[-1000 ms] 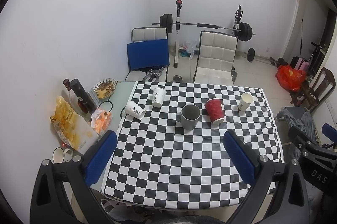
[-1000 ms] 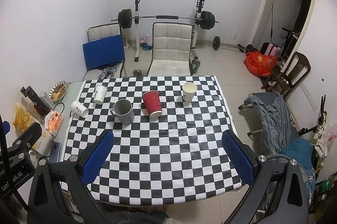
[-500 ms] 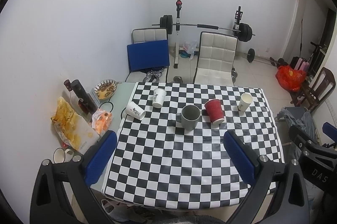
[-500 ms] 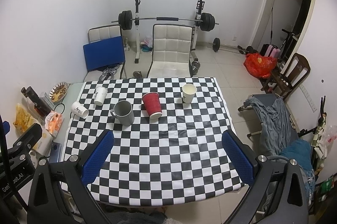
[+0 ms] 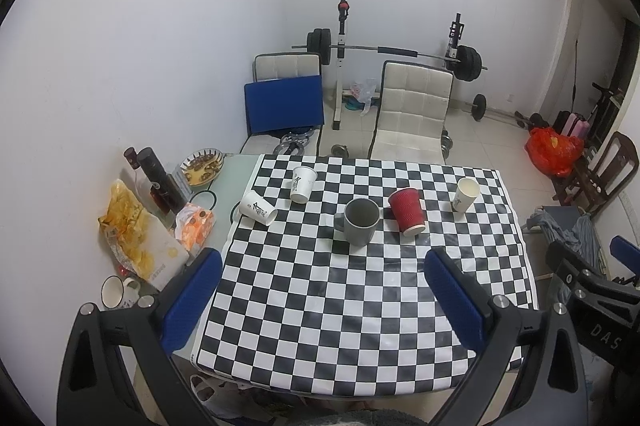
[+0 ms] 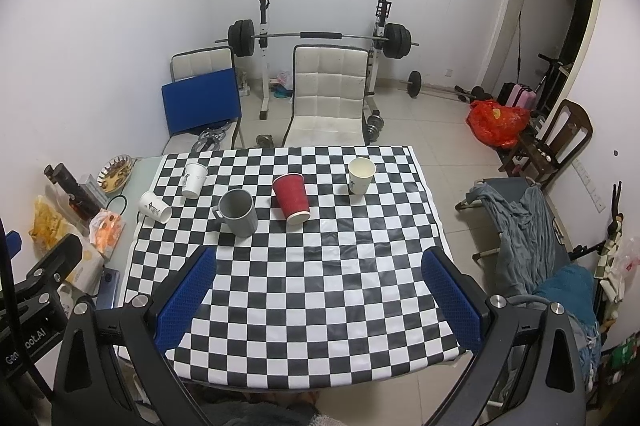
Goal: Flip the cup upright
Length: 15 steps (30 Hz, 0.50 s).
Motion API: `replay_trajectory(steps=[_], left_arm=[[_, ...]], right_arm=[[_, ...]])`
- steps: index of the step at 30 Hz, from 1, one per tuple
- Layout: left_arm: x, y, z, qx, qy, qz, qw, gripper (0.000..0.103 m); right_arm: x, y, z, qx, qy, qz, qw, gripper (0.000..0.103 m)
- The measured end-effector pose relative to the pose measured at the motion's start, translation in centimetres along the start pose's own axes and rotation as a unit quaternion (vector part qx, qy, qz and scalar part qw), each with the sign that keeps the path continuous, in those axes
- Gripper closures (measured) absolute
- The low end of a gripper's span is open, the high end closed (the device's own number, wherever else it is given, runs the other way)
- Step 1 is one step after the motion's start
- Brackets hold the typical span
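On the checkered table several cups stand in a row. A red paper cup stands upside down, rim on the cloth. A grey mug stands upright left of it. A white paper cup stands upright at the right. One white printed cup lies on its side at the left edge; another stands upside down. My left gripper and right gripper are open, empty, high above the near side.
Snack bags, a dark bottle, a dish and a small mug crowd the table's left strip. White chairs and a barbell rack stand behind. A cot with clothes is to the right.
Both views have shifted very slightly, the table sitting a touch lower in frame. No cup has moved and both grippers remain open.
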<state>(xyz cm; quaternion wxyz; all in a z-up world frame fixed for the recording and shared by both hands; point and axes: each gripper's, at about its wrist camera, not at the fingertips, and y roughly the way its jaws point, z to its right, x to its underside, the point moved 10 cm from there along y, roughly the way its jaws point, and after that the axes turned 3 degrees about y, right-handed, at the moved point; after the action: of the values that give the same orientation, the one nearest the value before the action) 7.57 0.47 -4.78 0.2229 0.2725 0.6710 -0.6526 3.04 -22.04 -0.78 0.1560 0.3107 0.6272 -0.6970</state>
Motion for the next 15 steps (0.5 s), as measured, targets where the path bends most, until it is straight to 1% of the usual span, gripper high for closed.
replay_trajectory(steps=[4,7,10,15], left_arm=[[-0.5,0.9,-0.4,-0.016,-0.012,-0.013,0.9997,0.000],[-0.4,2.6,-1.4,-0.041,-0.025,-0.032,0.9983,0.000],[1.0,4.3,-2.7,-0.070,-0.039,-0.050,0.9956,0.000],[3.6,8.1,-5.5,-0.123,-0.059,-0.087,0.9868,0.000]], right_arm=[[0.2,1.6,-0.7,-0.010,-0.005,-0.015,1.000,0.000],[1.1,4.2,-1.1,-0.023,-0.008,-0.035,0.999,0.000],[2.5,7.7,-1.6,-0.038,-0.019,-0.062,0.997,0.000],[4.6,13.6,-4.6,-0.074,-0.040,-0.106,0.991,0.000]])
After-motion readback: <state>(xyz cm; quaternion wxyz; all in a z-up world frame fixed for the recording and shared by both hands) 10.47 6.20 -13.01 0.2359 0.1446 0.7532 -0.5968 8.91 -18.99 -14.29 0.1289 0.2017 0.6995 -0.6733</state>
